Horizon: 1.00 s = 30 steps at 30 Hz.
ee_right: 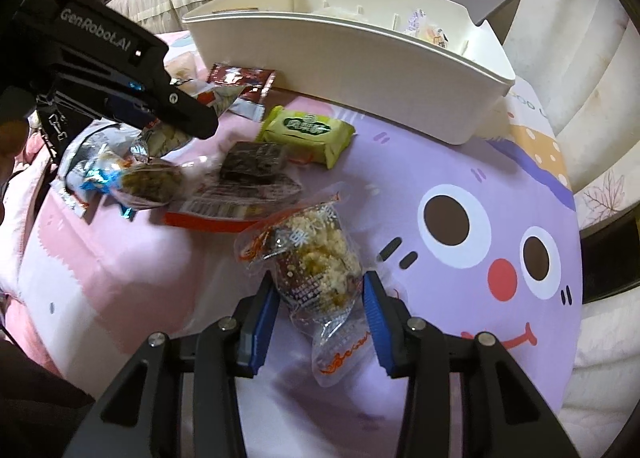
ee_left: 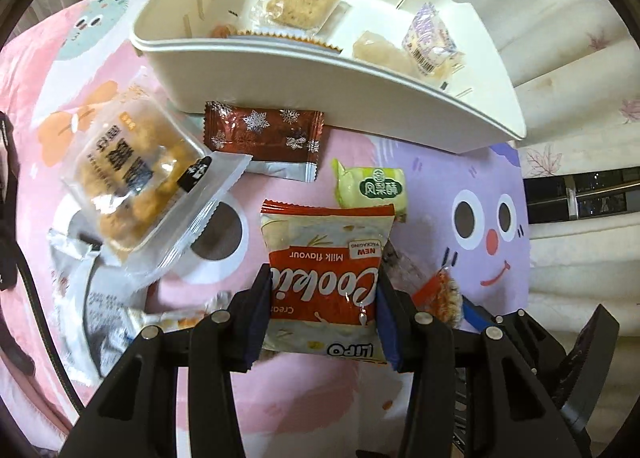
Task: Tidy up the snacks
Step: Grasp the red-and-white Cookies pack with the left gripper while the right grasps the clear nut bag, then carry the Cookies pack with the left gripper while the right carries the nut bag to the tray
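My left gripper (ee_left: 322,290) is shut on a red and white Lipo cookie packet (ee_left: 326,278) and holds it above the pink blanket, short of the white bin (ee_left: 360,89). The bin holds several wrapped snacks (ee_left: 298,5). My right gripper (ee_right: 320,290) has its jaws around a clear bag of crumbly snack (ee_right: 316,266) that lies on the blanket; a small gap shows beside the right pad (ee_right: 374,306). The left gripper's body (ee_right: 120,73) shows at upper left in the right wrist view.
Loose snacks lie on the blanket: a brown snowflake wrapper (ee_left: 264,133), a green pastry pack (ee_left: 370,185), a clear pack of golden pieces (ee_left: 140,173), a dark bar (ee_right: 256,161) and silver packets (ee_right: 92,161). A white quilt (ee_right: 592,97) lies at the right.
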{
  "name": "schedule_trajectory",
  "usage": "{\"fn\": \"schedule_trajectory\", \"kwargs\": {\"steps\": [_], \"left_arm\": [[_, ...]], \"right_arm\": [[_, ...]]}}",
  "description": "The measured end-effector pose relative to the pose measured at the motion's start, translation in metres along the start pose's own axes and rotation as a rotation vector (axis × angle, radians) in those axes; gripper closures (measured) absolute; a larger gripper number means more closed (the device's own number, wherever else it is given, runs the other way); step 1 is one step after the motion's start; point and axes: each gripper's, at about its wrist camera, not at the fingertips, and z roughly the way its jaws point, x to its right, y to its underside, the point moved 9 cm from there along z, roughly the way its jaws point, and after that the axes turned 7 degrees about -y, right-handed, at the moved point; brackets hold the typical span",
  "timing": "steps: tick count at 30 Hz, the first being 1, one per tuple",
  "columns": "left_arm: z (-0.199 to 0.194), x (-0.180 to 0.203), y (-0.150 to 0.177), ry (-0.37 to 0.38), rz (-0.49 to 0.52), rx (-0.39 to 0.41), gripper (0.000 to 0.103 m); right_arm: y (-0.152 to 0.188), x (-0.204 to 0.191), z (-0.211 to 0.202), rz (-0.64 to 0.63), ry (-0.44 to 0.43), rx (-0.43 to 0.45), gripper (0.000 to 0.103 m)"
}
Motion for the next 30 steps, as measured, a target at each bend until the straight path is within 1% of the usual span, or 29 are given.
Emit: {"fn": "schedule_trajectory", "kwargs": {"steps": [3,9,13,18,21,25,30], "left_arm": [[-0.015,0.0,0.004,-0.004,-0.004,0.005,0.058],[-0.05,0.0,0.002,-0.019,0.008,0.033,0.058],[-0.074,0.0,-0.007,-0.035,0.026,0.057,0.058],[-0.107,-0.003,-0.026,-0.055,0.026,0.117,0.058],[-0.121,-0.003,-0.042,-0.066,0.027,0.159,0.058],[-0.139,-0.005,-0.065,-0.069,0.025,0.206,0.058],[-0.146,-0.006,-0.09,-0.07,0.023,0.246,0.058]], "right_arm": [[0.001,-0.01,-0.008,0.004,-0.027,-0.004,0.062],[-0.006,-0.032,-0.028,0.022,-0.118,0.011,0.062],[-0.021,-0.047,-0.041,0.003,-0.159,0.035,0.062],[-0.045,-0.056,-0.053,-0.008,-0.198,0.065,0.062],[-0.06,-0.057,-0.059,-0.007,-0.195,0.09,0.062],[-0.089,-0.049,-0.067,-0.001,-0.179,0.135,0.062],[-0.12,-0.033,-0.072,0.015,-0.155,0.185,0.061]]}}
